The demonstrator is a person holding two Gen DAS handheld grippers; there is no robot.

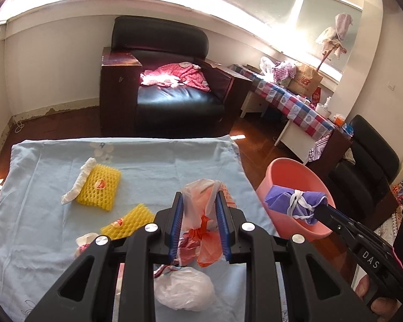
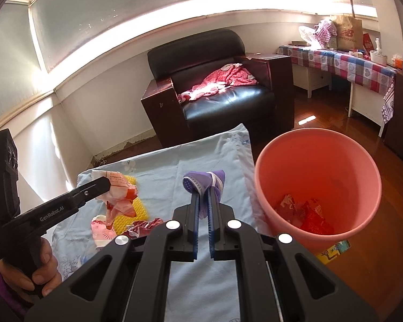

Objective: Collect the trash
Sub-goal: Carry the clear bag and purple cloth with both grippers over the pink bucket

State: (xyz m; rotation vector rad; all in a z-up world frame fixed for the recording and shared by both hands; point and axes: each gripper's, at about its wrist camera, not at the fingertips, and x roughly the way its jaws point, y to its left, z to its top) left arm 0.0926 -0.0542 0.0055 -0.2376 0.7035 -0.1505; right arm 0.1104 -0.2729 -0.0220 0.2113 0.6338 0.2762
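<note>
My left gripper is shut on a crumpled orange and clear plastic bag, held above the light blue cloth; it also shows in the right wrist view. My right gripper is shut on a purple face mask with white straps, left of the pink bucket. In the left wrist view the mask hangs at the bucket's rim. Red scraps lie in the bucket.
On the cloth lie two yellow foam nets, a white twisted paper, a clear bag and a pink wrapper. A black armchair stands behind. A checked table stands at the right.
</note>
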